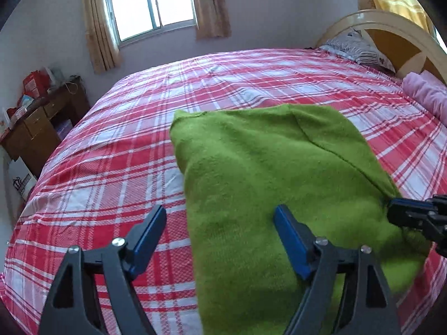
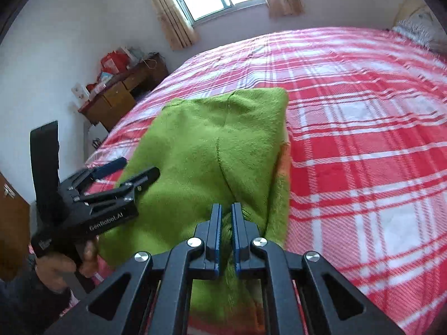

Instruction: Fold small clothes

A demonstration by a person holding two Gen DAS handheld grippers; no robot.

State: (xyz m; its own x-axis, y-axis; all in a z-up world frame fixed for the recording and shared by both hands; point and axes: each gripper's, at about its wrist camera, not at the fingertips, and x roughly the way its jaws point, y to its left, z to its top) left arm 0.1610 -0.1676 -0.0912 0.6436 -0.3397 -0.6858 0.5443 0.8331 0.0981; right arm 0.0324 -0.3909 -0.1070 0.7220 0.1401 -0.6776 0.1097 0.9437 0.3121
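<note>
1. The green garment (image 2: 201, 150), a fuzzy knit with a seam down its middle, lies folded on the plaid bed (image 2: 363, 139), filling the frame's centre.
2. The right tool (image 2: 225, 217) is clamped tight on its near edge, probably to anchor or draw the fold.
3. The left tool (image 1: 220, 240) gapes wide and empty at the cloth's left edge, seemingly free for a fresh grip.
4. A cluttered dresser (image 1: 42, 120) stands upper left.
</note>
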